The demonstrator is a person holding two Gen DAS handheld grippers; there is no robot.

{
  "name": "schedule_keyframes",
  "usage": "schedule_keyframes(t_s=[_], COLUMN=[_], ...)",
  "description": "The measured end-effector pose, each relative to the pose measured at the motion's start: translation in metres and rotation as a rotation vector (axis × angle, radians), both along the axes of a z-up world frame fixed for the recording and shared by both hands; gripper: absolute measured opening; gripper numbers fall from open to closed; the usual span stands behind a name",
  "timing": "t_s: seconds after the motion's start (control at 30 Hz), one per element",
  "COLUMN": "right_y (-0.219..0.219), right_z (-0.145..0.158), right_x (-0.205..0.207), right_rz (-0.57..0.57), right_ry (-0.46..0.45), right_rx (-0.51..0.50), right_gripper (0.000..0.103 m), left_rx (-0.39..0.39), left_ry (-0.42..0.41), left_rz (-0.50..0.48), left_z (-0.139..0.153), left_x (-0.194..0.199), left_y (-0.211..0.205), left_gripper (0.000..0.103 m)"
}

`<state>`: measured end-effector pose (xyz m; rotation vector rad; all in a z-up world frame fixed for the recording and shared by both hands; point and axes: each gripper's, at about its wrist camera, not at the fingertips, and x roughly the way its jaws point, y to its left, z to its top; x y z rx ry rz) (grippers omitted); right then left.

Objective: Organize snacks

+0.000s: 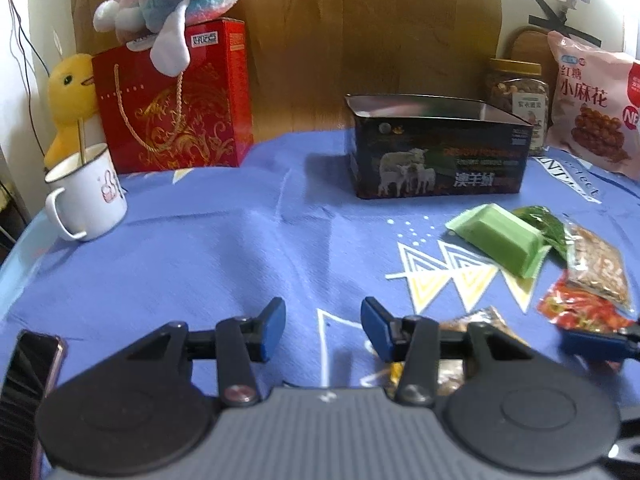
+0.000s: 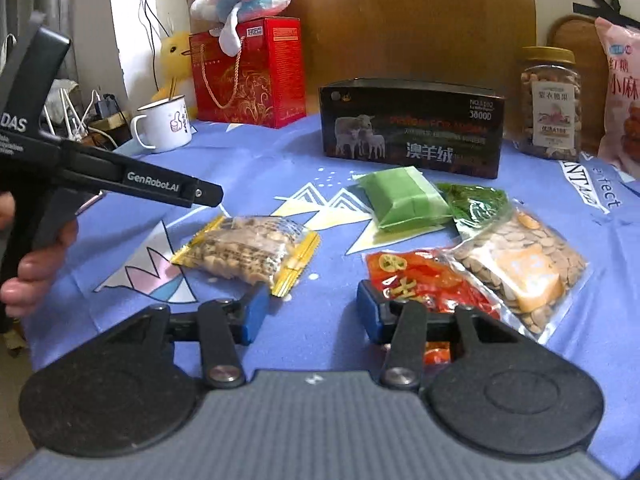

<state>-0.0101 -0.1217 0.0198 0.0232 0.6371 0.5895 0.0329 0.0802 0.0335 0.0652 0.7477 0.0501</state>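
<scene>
Far left, my left gripper (image 1: 323, 330) hovers low over the blue cloth (image 1: 200, 248), jaws spread wide with nothing between them. It sits back from the snacks, I judge so the right side has room. A phone (image 1: 32, 376) lies at its left edge, and a white mug (image 1: 86, 196) stands beyond, clear of the work.

Next over, the yellow-edged nut packet (image 2: 248, 254) lies flat and alone, just ahead of my right tool's left finger. It looks the easiest first pick, since nothing overlaps it.

Centre: my right gripper (image 2: 310, 312) is also parted and holds nothing. Its right finger rests against, or just over, the near edge of the red snack packet (image 2: 424, 280); the overlap hides whether they touch.

Behind, the black sheep-print box (image 2: 412, 128) stands open-topped and, from the left view, appears empty. I take it as the destination, set within a short reach of the pile.

Right of centre, the green packet (image 2: 404, 198) leans on a dark green leafy packet (image 2: 476, 200), which overlaps the clear seed bag (image 2: 520, 264). They are heaped, so the top ones likely go first.

Far right, a nut jar (image 2: 550, 108) and a pink bag (image 2: 620, 108) stand upright at the back.
</scene>
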Motion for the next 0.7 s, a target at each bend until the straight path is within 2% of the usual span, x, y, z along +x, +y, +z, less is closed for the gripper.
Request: schedule_keyframes(t_s=[0.3,0.7], right_y=[0.012,0.015], right_z=[0.000,0.000], right_x=[0.000,0.006], right_rz=[0.052,0.059], right_ry=[0.004,0.001], right_rx=[0.011,0.016], right_gripper=[0.053,0.055], left_rx=[0.051,0.067], left_ry=[0.001,0.022], left_rz=[0.027,0.054], left_z=[-0.006,-0.013], left_x=[0.014,0.031], left_y=[0.010,0.021], left_gripper=[0.043,0.045])
